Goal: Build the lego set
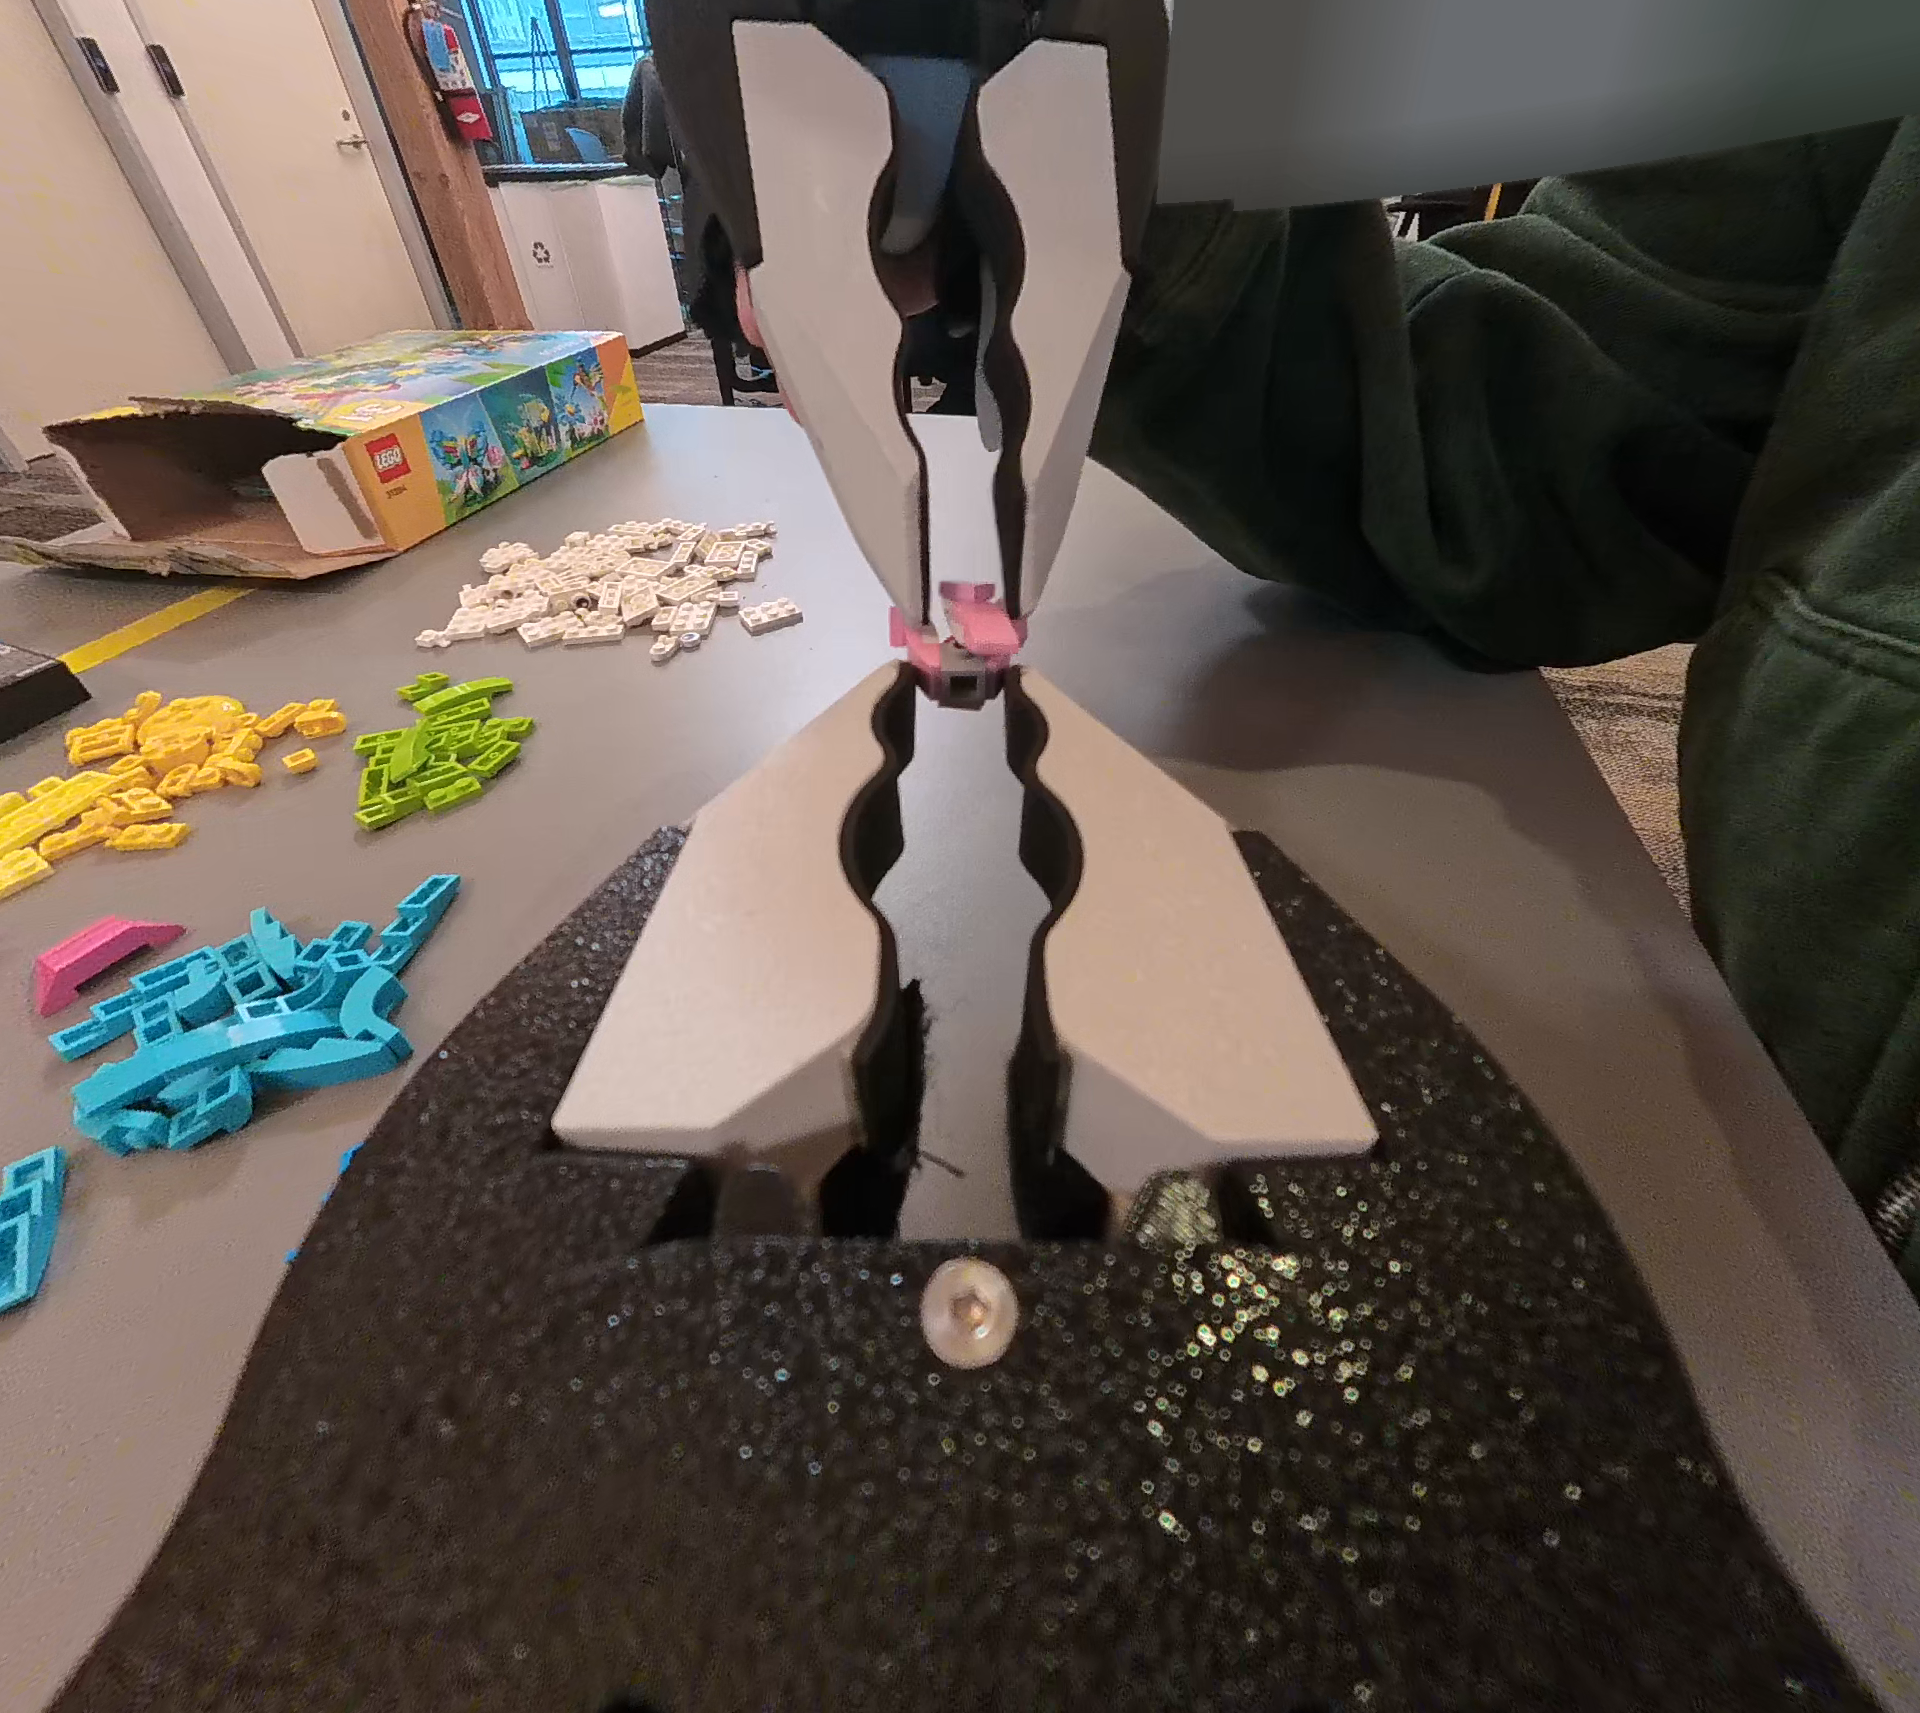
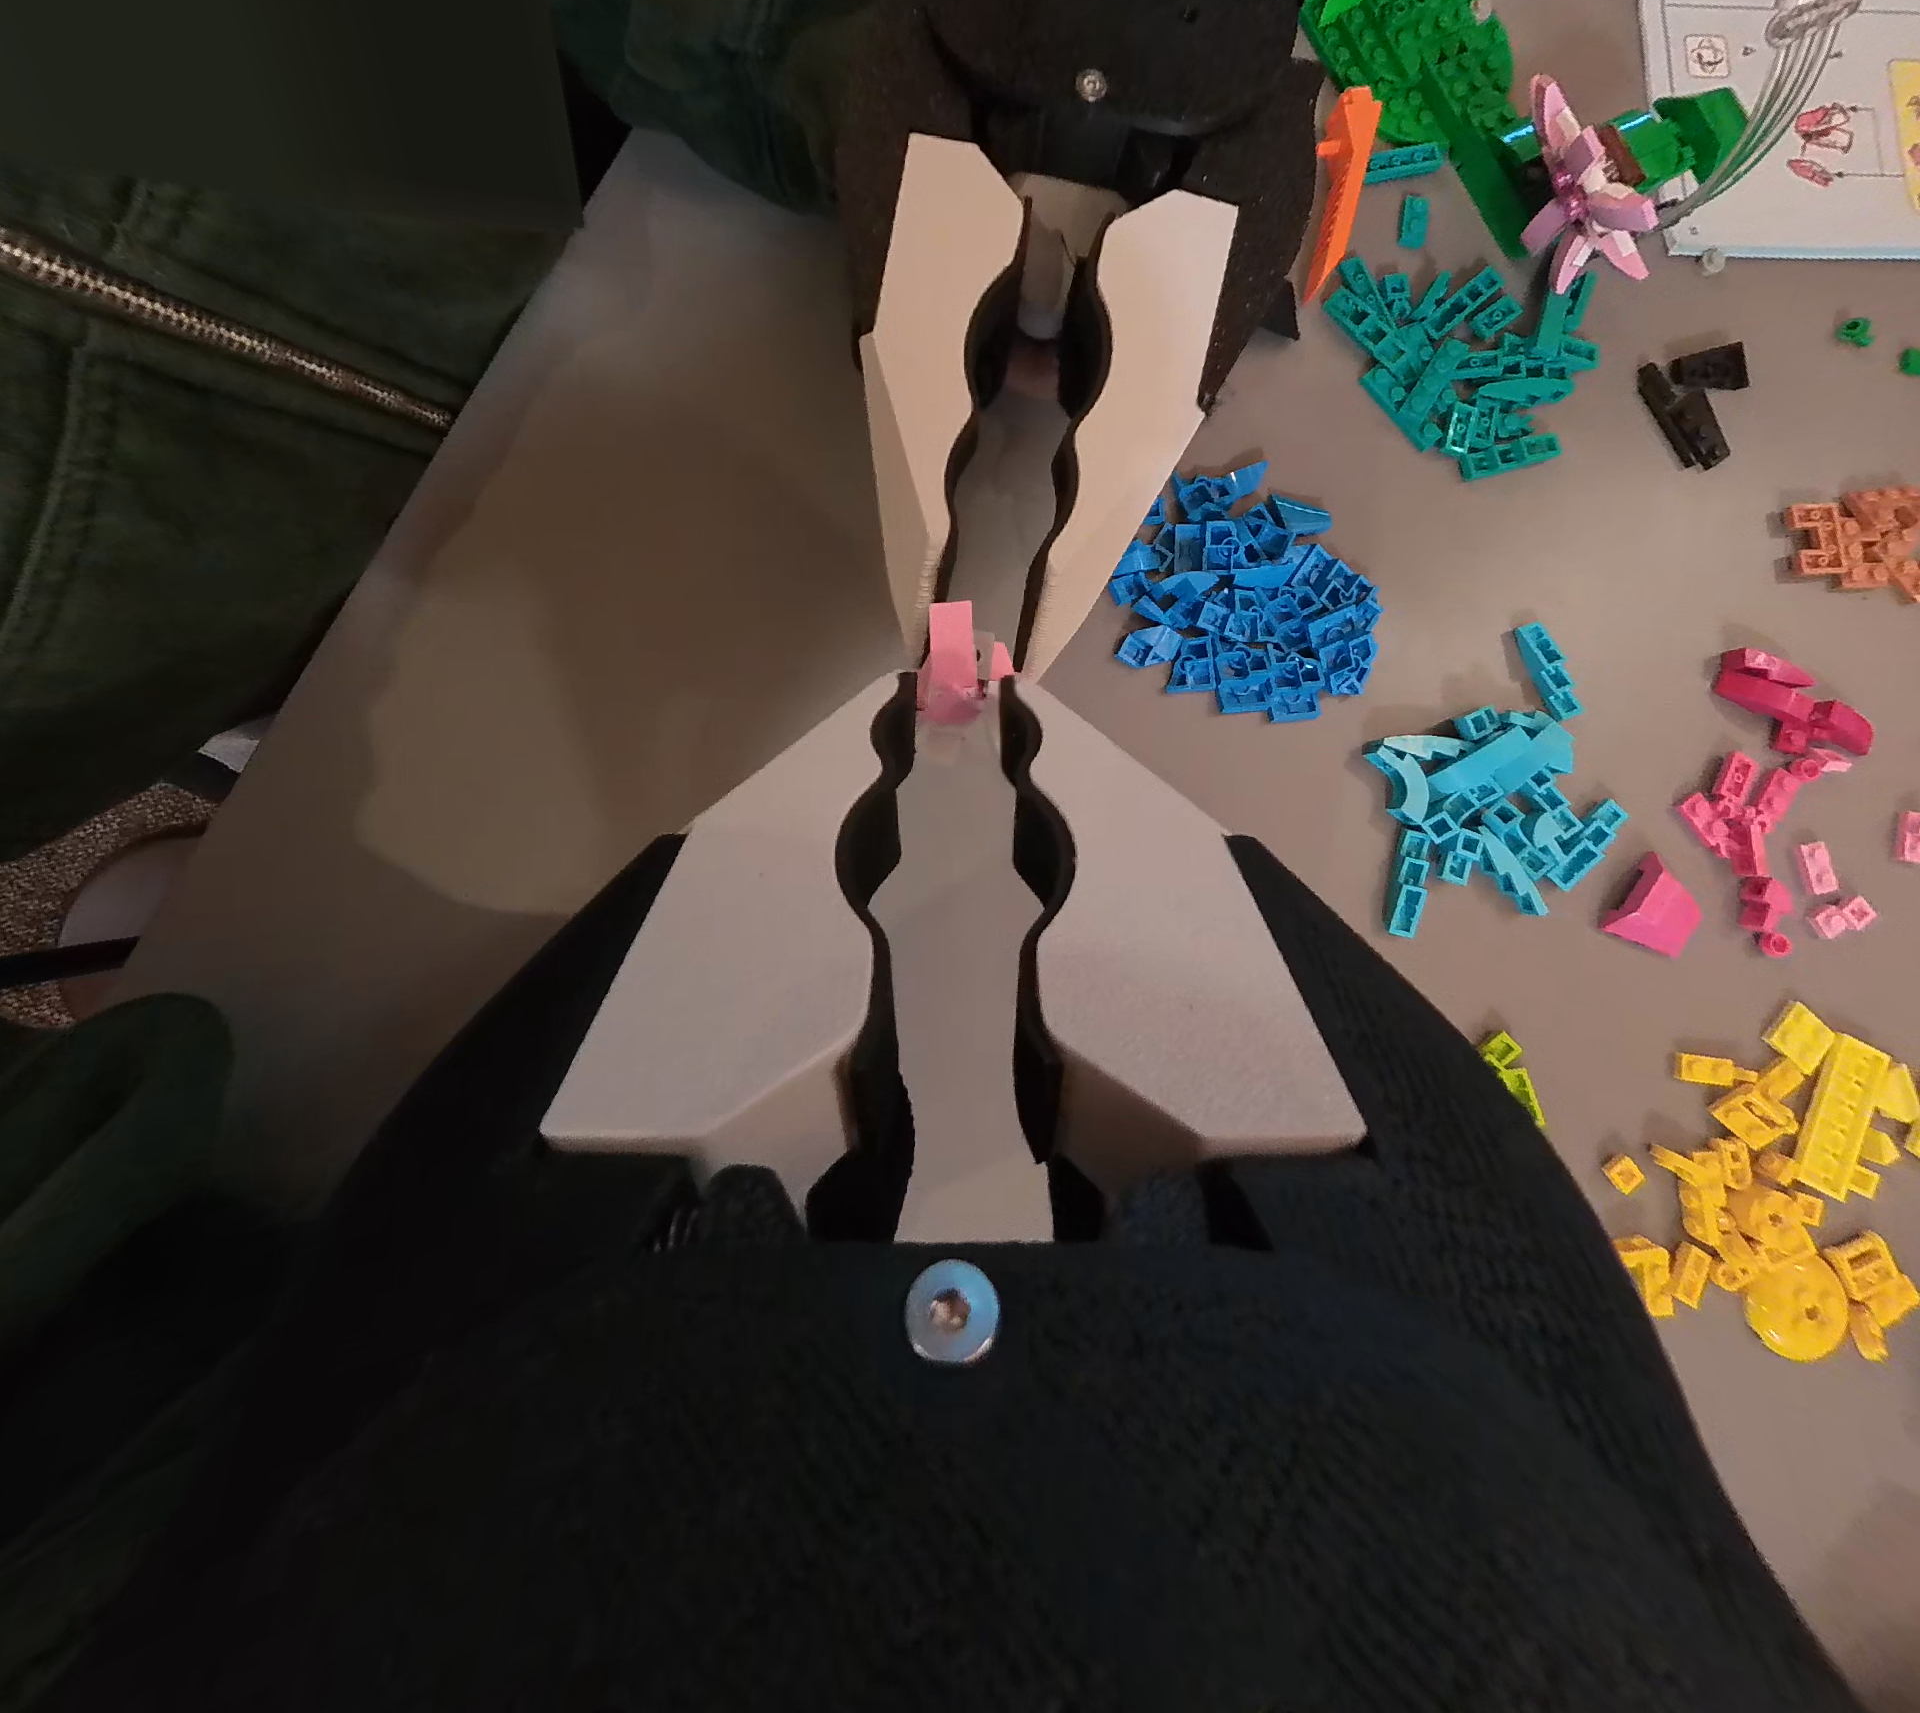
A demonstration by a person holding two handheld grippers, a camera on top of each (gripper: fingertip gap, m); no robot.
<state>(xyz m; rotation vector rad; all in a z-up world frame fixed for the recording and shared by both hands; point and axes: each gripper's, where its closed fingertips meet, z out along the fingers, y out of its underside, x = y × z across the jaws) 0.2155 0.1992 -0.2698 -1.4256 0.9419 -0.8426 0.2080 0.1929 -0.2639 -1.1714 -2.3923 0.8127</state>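
Note:
A small pink and grey Lego sub-assembly (image 1: 961, 661) is held above the grey table (image 1: 1299, 728) between both grippers, which meet tip to tip. My left gripper (image 1: 958, 678) is shut on its grey block with a pink piece. My right gripper (image 1: 971, 609) comes in from the opposite side and is shut on the pink part. In the right wrist view, my right gripper (image 2: 958, 689) pinches the pink piece (image 2: 948, 655), and the left gripper (image 2: 977, 624) faces it from above. The joint between the parts is partly hidden by the fingertips.
Sorted brick piles lie on the table: white (image 1: 623, 588), yellow (image 1: 156, 759), lime (image 1: 442, 749), turquoise (image 1: 239, 1029), blue (image 2: 1247, 603), teal (image 2: 1455, 354), pink (image 2: 1766, 811). An opened box (image 1: 364, 437), a green built model with a flower (image 2: 1403, 1) and an instruction booklet (image 2: 1766, 1) stand farther off. A person's green sleeve (image 1: 1507, 416) is close. Only a small space, under 4 cm, lies between the two pairs of fingers.

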